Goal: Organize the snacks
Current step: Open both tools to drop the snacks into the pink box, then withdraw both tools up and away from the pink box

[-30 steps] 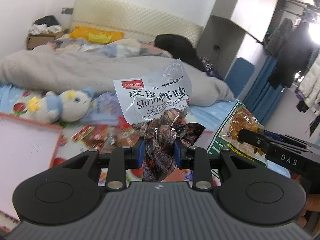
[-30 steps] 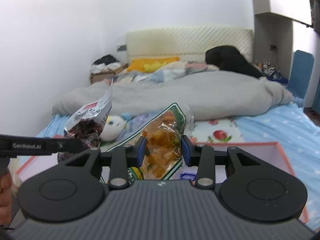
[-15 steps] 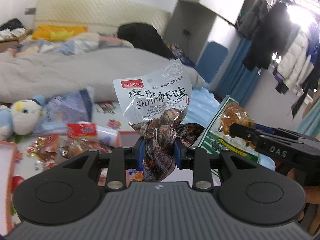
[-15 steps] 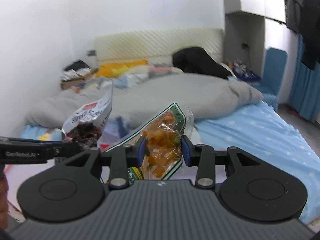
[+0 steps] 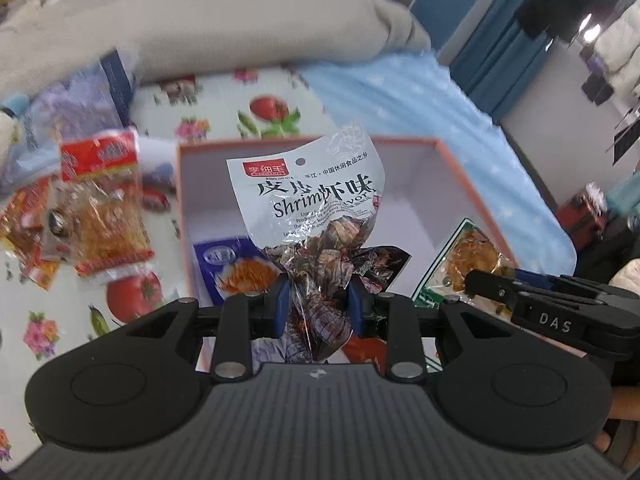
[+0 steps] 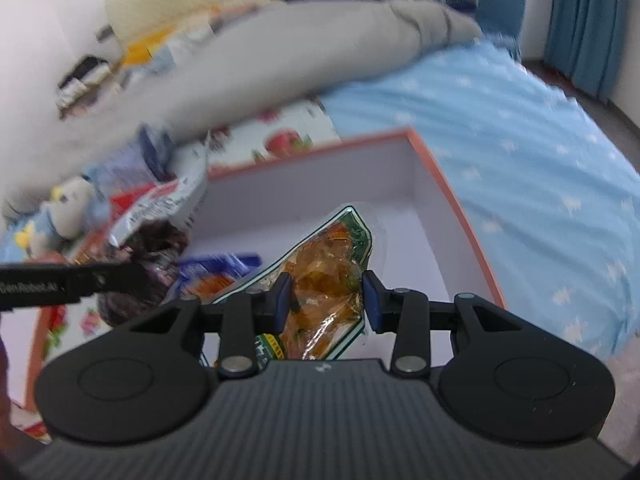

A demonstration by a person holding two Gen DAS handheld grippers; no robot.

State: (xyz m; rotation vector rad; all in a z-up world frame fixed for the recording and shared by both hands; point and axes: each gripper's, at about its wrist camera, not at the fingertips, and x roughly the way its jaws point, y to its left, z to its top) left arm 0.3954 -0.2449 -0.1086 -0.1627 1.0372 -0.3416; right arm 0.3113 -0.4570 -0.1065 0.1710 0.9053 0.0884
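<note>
Now the view has swung down: a second ago both cameras looked across the bed (image 6: 540, 128) at the grey duvet (image 5: 200, 28) and wall, and here the box (image 5: 476, 184) lies straight ahead of and below both grippers. That suggests the carry is over and the drop is next.

The box is orange-rimmed, white inside, and mostly bare; a blue packet (image 5: 228, 268) rests in it, just ahead of the left gripper (image 5: 318, 306). Loose snacks (image 5: 100, 220) lie outside, off to that gripper's left on the flowered sheet.

The left gripper is clamped on the shrimp bag (image 5: 312, 208) by its lower, crumpled end, the printed top standing up over the box. The right gripper (image 6: 325, 300) pinches the green-edged bag (image 6: 328, 256) of orange pieces, also over the box floor, toward the right wall.

Both bags look clear of the rim, so letting go here should land them inside; the shrimp bag would likely fall partly on the blue packet.
</note>
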